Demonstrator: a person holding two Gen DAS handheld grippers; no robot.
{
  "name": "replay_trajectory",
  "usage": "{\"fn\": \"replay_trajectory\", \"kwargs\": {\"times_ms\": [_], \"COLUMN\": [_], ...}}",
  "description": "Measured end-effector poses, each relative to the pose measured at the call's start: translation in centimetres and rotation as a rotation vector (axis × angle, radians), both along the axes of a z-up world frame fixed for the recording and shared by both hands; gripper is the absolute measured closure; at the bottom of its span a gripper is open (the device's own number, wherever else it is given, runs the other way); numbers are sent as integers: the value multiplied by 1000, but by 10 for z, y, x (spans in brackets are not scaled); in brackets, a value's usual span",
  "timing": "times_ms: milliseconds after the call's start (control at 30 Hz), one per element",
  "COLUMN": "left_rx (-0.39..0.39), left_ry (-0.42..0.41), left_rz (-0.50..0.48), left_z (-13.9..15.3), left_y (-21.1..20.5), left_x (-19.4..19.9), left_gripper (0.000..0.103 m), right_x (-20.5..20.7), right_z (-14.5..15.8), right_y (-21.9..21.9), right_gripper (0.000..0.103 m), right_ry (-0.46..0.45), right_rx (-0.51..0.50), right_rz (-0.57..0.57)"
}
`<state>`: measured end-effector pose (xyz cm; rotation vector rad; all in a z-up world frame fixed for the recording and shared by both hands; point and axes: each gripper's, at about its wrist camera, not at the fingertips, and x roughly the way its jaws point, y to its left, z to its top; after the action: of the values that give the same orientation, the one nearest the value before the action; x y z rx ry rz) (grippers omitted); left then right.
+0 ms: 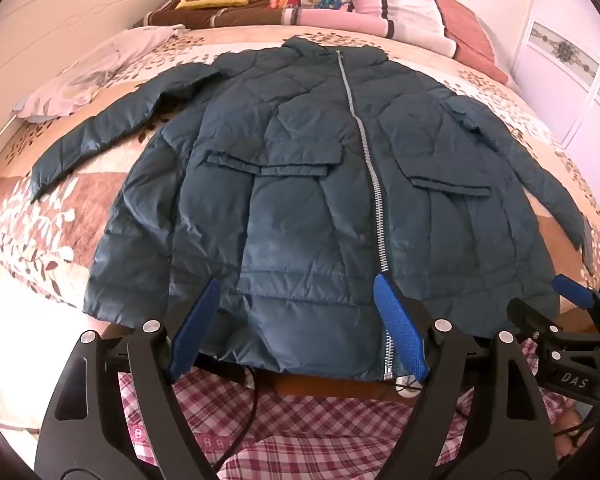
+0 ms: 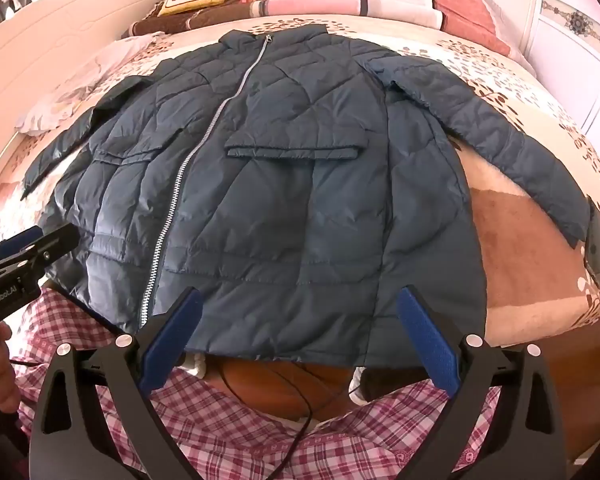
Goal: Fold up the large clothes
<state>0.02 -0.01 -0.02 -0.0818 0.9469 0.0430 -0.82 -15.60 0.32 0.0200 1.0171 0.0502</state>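
Currently, a blue jacket (image 1: 300,184) is spread flat, unfolded. Both the left gripper (image 1: 296,328) and right gripper (image 2: 300,336) are held wide, empty, at six o'clock; a sleeve (image 2: 500,136) at two o'clock probably needs grasping next.

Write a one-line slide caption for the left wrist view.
Open left gripper hovers at the hem of a zipped teal puffer jacket spread flat on a floral bedspread.

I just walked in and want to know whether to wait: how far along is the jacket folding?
Done: the blue puffer jacket lies spread face up on the bed, zipped, both sleeves out to the sides. In hand: nothing; the left gripper and right gripper hover open over the hem, not touching it. Left: every fold, sleeves and body alike.
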Motion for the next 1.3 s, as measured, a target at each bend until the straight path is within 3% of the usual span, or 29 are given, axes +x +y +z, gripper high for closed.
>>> {"fn": "replay_trajectory", "kwargs": {"times_ms": [1300], "left_rx": [3], "left_ry": [8], "left_rz": [1], "left_z": [0], "left_y": [0], "left_x": [0], "left_gripper": [24], "right_x": [0], "right_z": [-1], "right_y": [-1], "right_gripper": [8], "right_ry": [6], "right_rx": [8], "right_rz": [0]}}
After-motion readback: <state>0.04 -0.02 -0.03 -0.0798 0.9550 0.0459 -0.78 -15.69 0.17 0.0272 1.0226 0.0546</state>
